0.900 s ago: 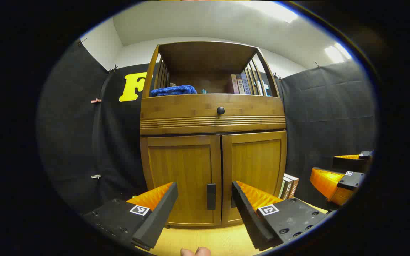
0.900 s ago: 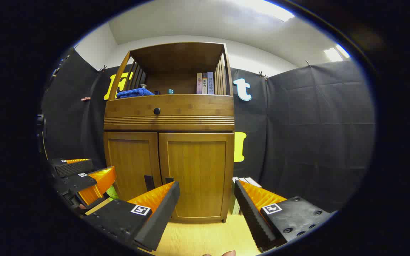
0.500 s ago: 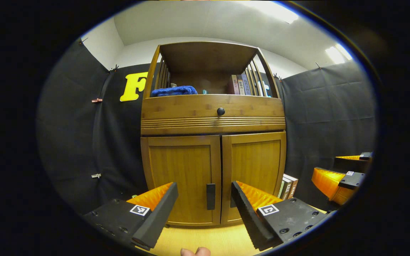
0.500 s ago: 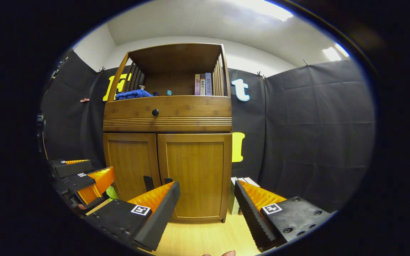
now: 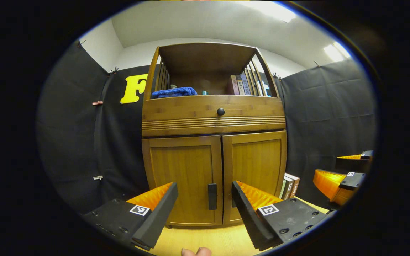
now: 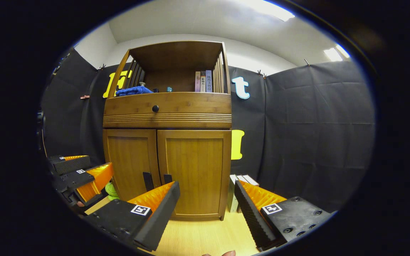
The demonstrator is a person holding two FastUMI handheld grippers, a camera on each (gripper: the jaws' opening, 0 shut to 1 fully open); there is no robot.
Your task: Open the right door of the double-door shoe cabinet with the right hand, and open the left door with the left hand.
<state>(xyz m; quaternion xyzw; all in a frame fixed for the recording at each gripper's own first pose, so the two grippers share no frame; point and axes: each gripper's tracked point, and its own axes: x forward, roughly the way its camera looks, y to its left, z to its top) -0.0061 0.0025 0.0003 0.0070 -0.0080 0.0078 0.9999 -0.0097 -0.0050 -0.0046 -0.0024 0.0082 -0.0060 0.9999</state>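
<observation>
Both grippers poised, jaws wide and empty, in front of the closed shoe cabinet.

The left gripper (image 5: 205,209) holds its black-padded orange fingers (image 5: 157,213) far apart with nothing between them, framing the left door's slim black handle (image 5: 212,196) beyond, not touching it. The right gripper (image 6: 206,209) is just as wide open and empty, aimed at the right door (image 6: 194,174) of the tall brown bamboo double-door shoe cabinet (image 6: 167,142), whose black handle (image 6: 168,178) peeks above its left finger. Both doors sit flush. The risk as I see it: the two handles stand close together by the centre seam, so a careless close could catch the wrong handle or slip off, and the grippers could crowd each other there.
</observation>
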